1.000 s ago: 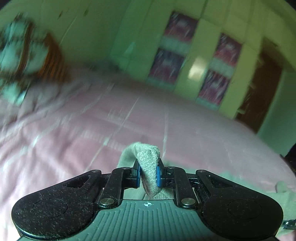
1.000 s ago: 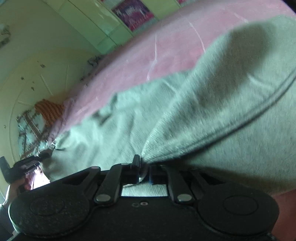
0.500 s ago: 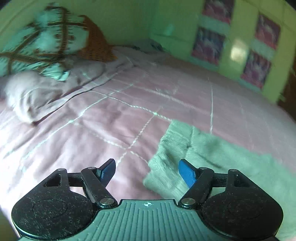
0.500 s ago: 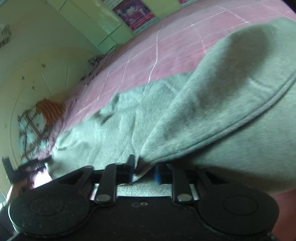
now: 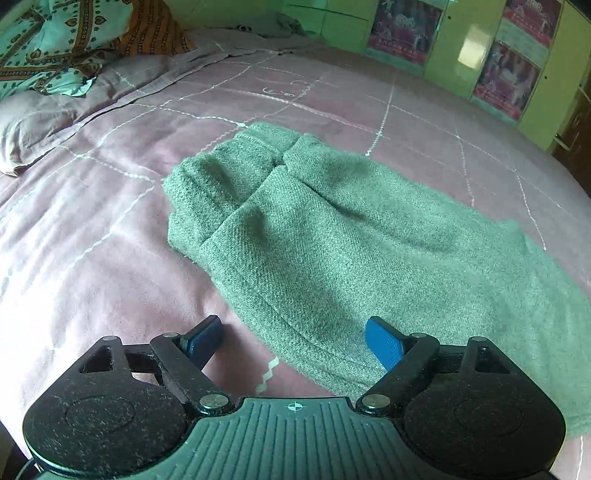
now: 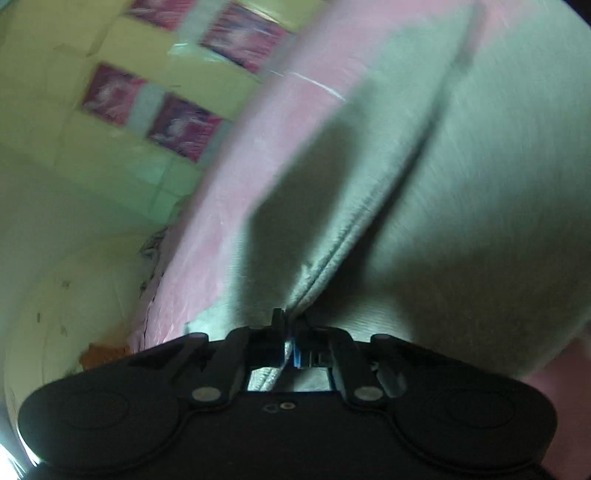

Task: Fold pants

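Two grippers over a pink bedspread (image 5: 110, 236): left gripper (image 5: 295, 341) spread wide, right gripper (image 6: 290, 338) pinching green pants (image 5: 332, 236); pillows (image 5: 48, 48) beyond.

A bedroom: pink quilted bed (image 5: 110, 258), pillows (image 5: 48, 48), green wardrobe (image 5: 461, 44)

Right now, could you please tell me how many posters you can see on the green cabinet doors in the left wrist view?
3: one poster at top centre, one at the top right edge, one below it. Others may lie outside the view.
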Tool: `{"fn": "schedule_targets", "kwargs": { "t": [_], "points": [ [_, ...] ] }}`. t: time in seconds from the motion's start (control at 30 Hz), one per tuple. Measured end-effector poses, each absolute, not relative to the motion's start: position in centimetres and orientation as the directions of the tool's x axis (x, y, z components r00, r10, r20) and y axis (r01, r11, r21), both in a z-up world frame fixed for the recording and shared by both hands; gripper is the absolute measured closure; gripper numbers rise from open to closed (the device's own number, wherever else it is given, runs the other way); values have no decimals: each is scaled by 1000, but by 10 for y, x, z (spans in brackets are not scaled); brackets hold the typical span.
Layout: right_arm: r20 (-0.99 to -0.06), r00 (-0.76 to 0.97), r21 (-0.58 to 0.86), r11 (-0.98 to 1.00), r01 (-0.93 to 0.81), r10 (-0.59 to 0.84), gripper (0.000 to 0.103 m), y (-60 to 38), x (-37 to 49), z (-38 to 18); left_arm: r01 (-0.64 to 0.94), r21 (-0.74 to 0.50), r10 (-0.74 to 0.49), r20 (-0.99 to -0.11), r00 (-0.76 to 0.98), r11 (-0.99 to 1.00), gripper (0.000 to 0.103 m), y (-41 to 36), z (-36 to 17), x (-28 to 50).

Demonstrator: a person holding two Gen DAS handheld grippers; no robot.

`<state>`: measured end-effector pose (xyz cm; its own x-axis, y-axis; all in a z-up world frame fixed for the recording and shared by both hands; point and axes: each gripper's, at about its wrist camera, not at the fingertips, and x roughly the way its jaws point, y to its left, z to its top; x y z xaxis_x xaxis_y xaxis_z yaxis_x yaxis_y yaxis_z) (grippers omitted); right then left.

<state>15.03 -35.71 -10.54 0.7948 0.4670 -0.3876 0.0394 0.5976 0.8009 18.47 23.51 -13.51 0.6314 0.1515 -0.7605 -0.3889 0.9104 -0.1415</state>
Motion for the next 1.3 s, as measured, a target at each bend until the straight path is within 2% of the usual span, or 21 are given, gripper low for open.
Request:
{"fn": "schedule_targets", "kwargs": {
  "t": [0.1, 0.17, 0.2, 0.23, 0.27, 0.3, 0.37, 0.47, 0.53, 0.57, 0.63, 0.73, 0.8, 0.87, 0.97, 1.0, 1.1, 1.13, 1.17, 1.23, 1.3],
  "points": [
    [-372, 811, 754, 656, -20, 452, 99, -350, 117, -88, -377, -145, 141, -760, 634, 915, 19, 237, -137, 183],
    [-494, 780, 662, 747, 52, 384, 92, -344, 114, -102, -376, -143, 140, -764, 630, 916, 19, 235, -137, 184],
    [-537, 758, 640, 764, 80, 370, 94, -345, 120, -115, -376, -142, 138, -768, 626, 916, 19, 238, -137, 187],
    [-510, 753, 687, 723, 67, 415, 93, -354, 124, -123, -372, -141, 134, -771, 623, 917, 19, 239, -137, 188],
    [-479, 762, 728, 683, 68, 435, 86, -364, 127, -124, -369, -143, 130, -772, 622, 918, 19, 240, -137, 188],
    [-458, 791, 734, 675, 80, 405, 75, -375, 128, -119, -366, -146, 126, -772, 623, 919, 19, 241, -138, 189],
    [-428, 846, 729, 674, 116, 317, 70, -401, 135, -110, -364, -147, 124, -771, 625, 920, 19, 241, -138, 189],
    [-481, 836, 729, 650, 214, 264, 81, -441, 179, -113, -370, -144, 133, -767, 628, 918, 18, 240, -139, 189],
    [-486, 828, 766, 592, 251, 278, 84, -460, 204, -116, -372, -143, 135, -767, 628, 917, 18, 239, -139, 188],
    [-486, 829, 780, 565, 268, 278, 99, -467, 211, -116, -372, -144, 133, -768, 627, 917, 18, 239, -139, 188],
    [-491, 839, 754, 597, 273, 236, 99, -469, 211, -105, -369, -145, 129, -770, 625, 918, 18, 240, -139, 188],
    [-389, 902, 726, 665, 173, 190, 99, -452, 170, -69, -366, -144, 128, -772, 623, 919, 18, 240, -139, 189],
    [-370, 918, 701, 691, 177, 141, 99, -445, 138, -63, -363, -140, 128, -773, 622, 921, 18, 239, -139, 190],
    [-403, 909, 696, 681, 229, 107, 98, -449, 112, -77, -363, -139, 127, -775, 619, 922, 18, 240, -139, 191],
    [-523, 844, 706, 614, 353, 116, 96, -473, 109, -118, -361, -138, 124, -779, 615, 922, 18, 239, -138, 192],
    [-490, 860, 757, 558, 340, 142, 94, -482, 108, -126, -359, -137, 123, -780, 614, 923, 18, 239, -138, 192],
    [-455, 888, 775, 521, 358, 65, 88, -495, 102, -129, -362, -139, 124, -779, 615, 922, 17, 239, -139, 193],
    [-453, 890, 773, 520, 365, 48, 89, -499, 105, -129, -362, -138, 126, -778, 616, 922, 17, 239, -139, 193],
    [-455, 889, 773, 515, 370, 44, 97, -502, 111, -131, -363, -136, 128, -777, 617, 922, 17, 239, -139, 193],
    [-471, 881, 762, 523, 381, 45, 99, -502, 122, -130, -361, -137, 127, -776, 617, 922, 17, 238, -140, 192],
    [-409, 912, 744, 589, 316, 27, 99, -497, 106, -109, -360, -137, 126, -775, 620, 923, 17, 238, -140, 191]
  ]
}}
